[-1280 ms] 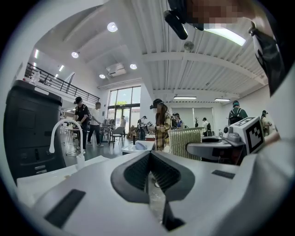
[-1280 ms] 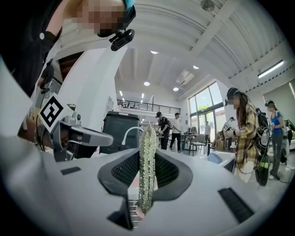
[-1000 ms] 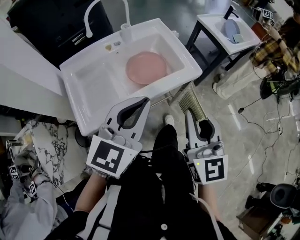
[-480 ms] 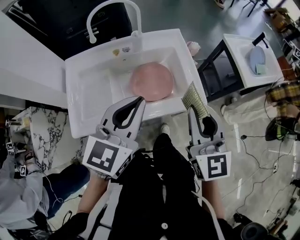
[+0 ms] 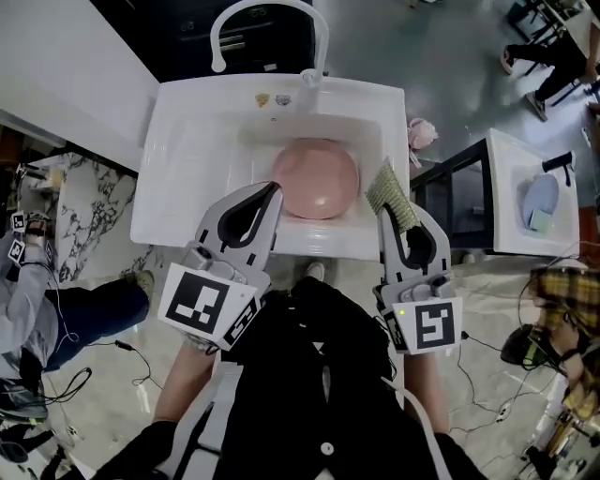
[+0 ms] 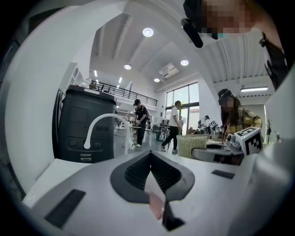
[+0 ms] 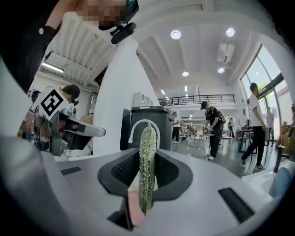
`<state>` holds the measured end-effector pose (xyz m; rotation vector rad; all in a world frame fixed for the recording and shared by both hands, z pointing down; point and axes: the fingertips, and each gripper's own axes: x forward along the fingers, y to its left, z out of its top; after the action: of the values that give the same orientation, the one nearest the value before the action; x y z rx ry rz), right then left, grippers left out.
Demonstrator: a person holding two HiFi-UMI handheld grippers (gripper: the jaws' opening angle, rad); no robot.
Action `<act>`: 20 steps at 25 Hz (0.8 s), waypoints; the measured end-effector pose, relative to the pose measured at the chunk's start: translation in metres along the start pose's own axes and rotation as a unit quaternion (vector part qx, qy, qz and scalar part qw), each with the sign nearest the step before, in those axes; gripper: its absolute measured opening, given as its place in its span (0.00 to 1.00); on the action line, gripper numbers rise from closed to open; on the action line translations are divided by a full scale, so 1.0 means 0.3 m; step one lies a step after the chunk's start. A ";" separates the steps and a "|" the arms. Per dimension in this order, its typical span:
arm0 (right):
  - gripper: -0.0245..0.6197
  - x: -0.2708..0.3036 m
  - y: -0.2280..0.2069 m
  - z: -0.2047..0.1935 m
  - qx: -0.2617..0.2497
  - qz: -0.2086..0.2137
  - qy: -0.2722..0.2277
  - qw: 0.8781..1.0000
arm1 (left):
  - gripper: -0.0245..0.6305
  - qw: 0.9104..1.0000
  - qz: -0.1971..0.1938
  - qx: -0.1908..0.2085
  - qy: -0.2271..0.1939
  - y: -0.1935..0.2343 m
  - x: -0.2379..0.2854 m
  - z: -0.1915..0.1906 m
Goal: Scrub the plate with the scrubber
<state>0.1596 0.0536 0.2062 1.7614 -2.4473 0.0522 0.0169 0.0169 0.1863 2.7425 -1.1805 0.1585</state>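
A pink plate (image 5: pixel 316 178) lies in the basin of a white sink (image 5: pixel 187 178). My right gripper (image 5: pixel 388 208) is shut on a speckled green scrubber (image 5: pixel 392 196), which stands on edge between the jaws (image 7: pixel 147 170) and hangs over the sink's front right corner, just right of the plate. My left gripper (image 5: pixel 272 190) is shut with nothing in it; its tips hover over the sink's front rim at the plate's near left edge. In the left gripper view the jaws (image 6: pixel 150 159) meet along a closed seam, with the scrubber (image 6: pixel 191 146) to the right.
A white arched faucet (image 5: pixel 267 23) rises at the sink's back edge. A second white sink stand (image 5: pixel 525 202) with a blue plate is at the right. A marble-topped surface (image 5: pixel 89 220) and a seated person (image 5: pixel 37 309) are at the left. Cables lie on the floor.
The view has swung so the sink sits square ahead. Both grippers have come forward over the sink's front edge, the scrubber closer to the plate.
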 end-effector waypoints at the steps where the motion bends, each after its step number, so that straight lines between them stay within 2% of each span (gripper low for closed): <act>1: 0.16 0.017 -0.007 0.002 -0.003 0.012 -0.002 1.000 | 0.04 1.000 0.013 -0.005 -0.001 0.008 0.006 0.000; 7: 0.16 0.076 -0.042 0.023 -0.024 0.056 -0.027 0.998 | 0.04 0.997 0.071 -0.016 -0.002 0.042 0.026 0.004; 10: 0.16 0.092 -0.056 0.014 -0.019 0.067 -0.026 0.997 | 0.04 0.996 0.089 -0.023 0.008 0.049 0.021 -0.002; 14: 0.16 0.100 -0.076 -0.009 -0.010 0.067 -0.017 0.998 | 0.04 0.995 0.098 -0.031 0.015 0.067 0.032 -0.004; 20: 0.16 0.132 -0.080 -0.034 -0.012 0.062 -0.005 0.998 | 0.06 0.994 0.089 -0.048 0.031 0.104 0.064 -0.035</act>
<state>0.1709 0.0098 0.2201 1.6035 -2.5511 0.0262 0.0069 -0.0160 0.2025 2.5297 -1.3754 0.2007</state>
